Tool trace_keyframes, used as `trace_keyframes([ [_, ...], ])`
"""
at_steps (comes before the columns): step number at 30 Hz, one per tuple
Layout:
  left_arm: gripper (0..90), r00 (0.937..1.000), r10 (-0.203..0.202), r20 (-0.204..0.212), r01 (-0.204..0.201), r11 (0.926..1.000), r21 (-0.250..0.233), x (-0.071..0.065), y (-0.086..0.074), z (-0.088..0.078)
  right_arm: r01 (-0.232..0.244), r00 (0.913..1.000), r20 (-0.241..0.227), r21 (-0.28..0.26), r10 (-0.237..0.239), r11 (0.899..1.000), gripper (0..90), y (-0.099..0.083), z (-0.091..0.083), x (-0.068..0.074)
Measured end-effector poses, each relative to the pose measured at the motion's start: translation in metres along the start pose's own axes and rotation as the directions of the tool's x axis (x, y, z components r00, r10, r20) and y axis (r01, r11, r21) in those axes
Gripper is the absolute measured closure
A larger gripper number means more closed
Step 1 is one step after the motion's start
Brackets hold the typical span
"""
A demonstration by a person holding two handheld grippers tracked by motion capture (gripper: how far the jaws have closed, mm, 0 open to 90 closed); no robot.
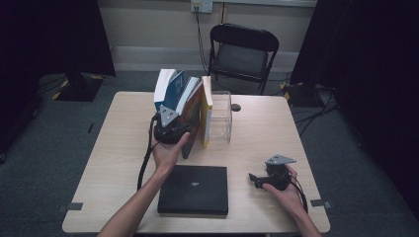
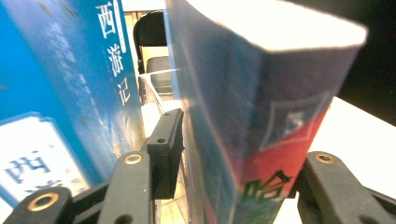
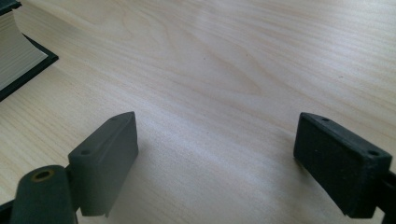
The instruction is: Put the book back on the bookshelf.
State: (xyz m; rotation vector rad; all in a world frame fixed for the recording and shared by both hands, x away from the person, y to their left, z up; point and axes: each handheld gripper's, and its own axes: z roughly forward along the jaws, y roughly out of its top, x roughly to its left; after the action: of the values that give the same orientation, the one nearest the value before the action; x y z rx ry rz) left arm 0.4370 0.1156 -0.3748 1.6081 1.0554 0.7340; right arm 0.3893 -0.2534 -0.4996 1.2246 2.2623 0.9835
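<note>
Three books stand in a row at the middle of the table (image 1: pixel 267 128). A blue and white book (image 1: pixel 168 86) (image 2: pixel 70 84) leans at the left. Beside it stands a dark blue and red book (image 1: pixel 193 103) (image 2: pixel 243 93), then a yellow and white book (image 1: pixel 206 116). My left gripper (image 1: pixel 184 127) (image 2: pixel 233 154) reaches in from the front, its jaws straddling the dark blue and red book's spine. Its pads look just off the covers. My right gripper (image 1: pixel 253 178) (image 3: pixel 215 130) rests low over bare wood at the front right, open and empty.
A clear plastic bookend (image 1: pixel 222 116) backs the row on its right. A black book (image 1: pixel 194 189) (image 3: pixel 18 56) lies flat near the front edge, between my forearms. A black folding chair (image 1: pixel 242 52) stands beyond the far edge. Bare wood shows right of the bookend.
</note>
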Motion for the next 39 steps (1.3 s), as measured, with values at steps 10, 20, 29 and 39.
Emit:
trace_keyframes([
  [10,59.4,0.9987,-0.008,0.05,0.007,0.9997,0.024,0.002,0.014,-0.011,0.0,1.0,0.0,0.0,0.0,1.0,13.5,0.0,0.0,0.0],
  [20,57.7,0.9937,-0.057,0.097,0.049,0.9952,0.084,0.01,0.033,-0.019,0.0,1.0,0.001,0.0,0.0,1.0,13.5,0.0,0.0,0.0],
  [29,56.4,0.9901,-0.082,0.114,0.055,0.9725,0.227,0.015,0.055,-0.016,0.001,1.0,0.0,0.0,-0.001,1.0,13.5,0.0,0.0,0.0],
  [39,55.9,0.9898,-0.07,0.124,0.018,0.926,0.377,0.019,0.085,-0.009,0.002,1.0,-0.002,0.0,-0.002,1.0,13.5,0.0,0.001,0.0],
])
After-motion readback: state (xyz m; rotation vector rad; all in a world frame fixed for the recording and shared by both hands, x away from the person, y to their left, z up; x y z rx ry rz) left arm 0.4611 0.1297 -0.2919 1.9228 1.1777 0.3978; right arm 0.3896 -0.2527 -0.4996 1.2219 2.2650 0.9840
